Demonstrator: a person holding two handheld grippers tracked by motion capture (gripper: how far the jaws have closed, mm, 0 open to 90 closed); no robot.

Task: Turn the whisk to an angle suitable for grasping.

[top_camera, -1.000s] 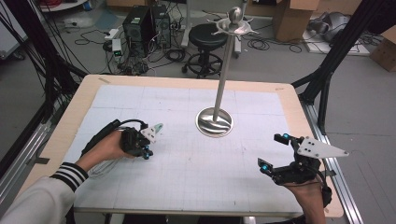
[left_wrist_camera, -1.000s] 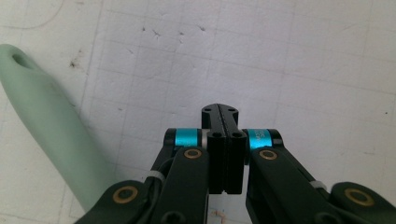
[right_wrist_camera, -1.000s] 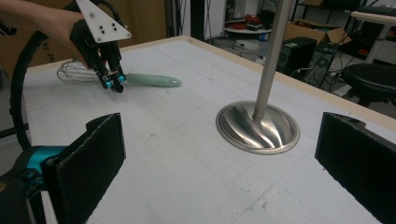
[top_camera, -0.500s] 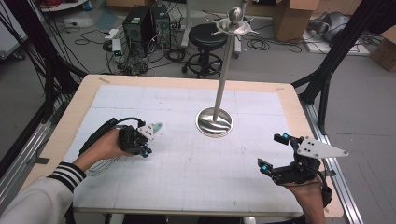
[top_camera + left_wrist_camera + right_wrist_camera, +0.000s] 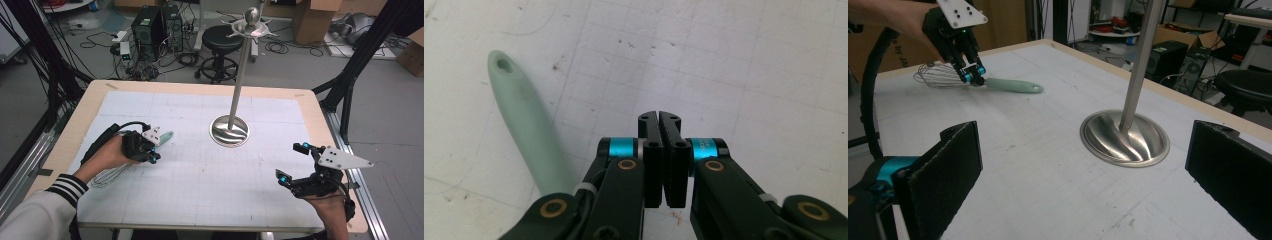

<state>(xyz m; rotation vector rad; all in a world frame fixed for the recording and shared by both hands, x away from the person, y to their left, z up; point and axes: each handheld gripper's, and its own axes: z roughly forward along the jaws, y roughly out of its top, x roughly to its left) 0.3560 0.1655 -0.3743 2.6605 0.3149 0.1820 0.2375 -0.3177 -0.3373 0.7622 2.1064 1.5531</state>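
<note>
High view: whisk point(image 5: 131, 159) lies flat on the worktop point(image 5: 200, 190) at about 9 o'clock from the metal stand point(image 5: 229, 131), its pale green handle point(image 5: 164, 136) pointing toward 2 o'clock, wire end under the person's left hand. Left gripper point(image 5: 152, 155) sits right over the handle-to-wire join; right gripper point(image 5: 290, 163) is well apart at 4 o'clock from the stand base, empty. Left gripper view: jaws nearly together with only a thin slit and nothing between them, so no grip yet; the handle point(image 5: 526, 125) lies just beside them at 10 o'clock, hang hole at the far tip. Right gripper view: its own jaws stand wide with bare worktop between; the left gripper point(image 5: 973, 75) hovers at the join where handle point(image 5: 1013, 86) meets the wire loops point(image 5: 938, 75). Handling, as a judgement: light; wires springy and would squash or slip if pinched; the handle looks smooth, stiff, slightly tapered. Best hold is across the handle near the wire end, for balance.
</note>
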